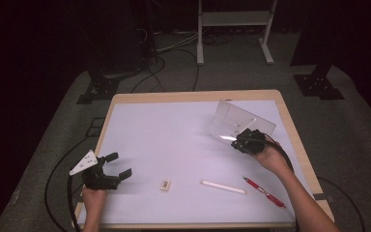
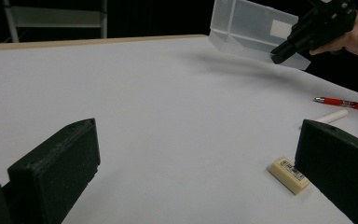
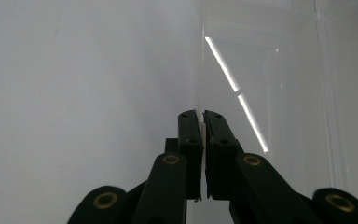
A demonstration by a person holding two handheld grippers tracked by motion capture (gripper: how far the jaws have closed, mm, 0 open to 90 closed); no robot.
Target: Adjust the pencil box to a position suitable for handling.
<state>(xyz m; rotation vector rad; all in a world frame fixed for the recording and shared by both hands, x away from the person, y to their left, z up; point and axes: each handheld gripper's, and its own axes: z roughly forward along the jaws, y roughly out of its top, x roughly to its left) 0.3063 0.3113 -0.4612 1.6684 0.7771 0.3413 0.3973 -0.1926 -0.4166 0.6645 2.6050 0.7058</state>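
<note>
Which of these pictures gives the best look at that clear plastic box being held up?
The left gripper view: the clear box is seen from the side, tilted and off the table, with the right gripper clamped on its wall. The high view shows the box smaller, from above. The right gripper view shows just its transparent wall edge-on between the jaws.

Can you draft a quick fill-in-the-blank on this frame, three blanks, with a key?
1. The right gripper is shut on the wall of a clear plastic ____.
2. The left gripper has its jaws ____.
3. Between the eraser and the red pen lies a ____ stick.

Missing words: box; open; white
</note>
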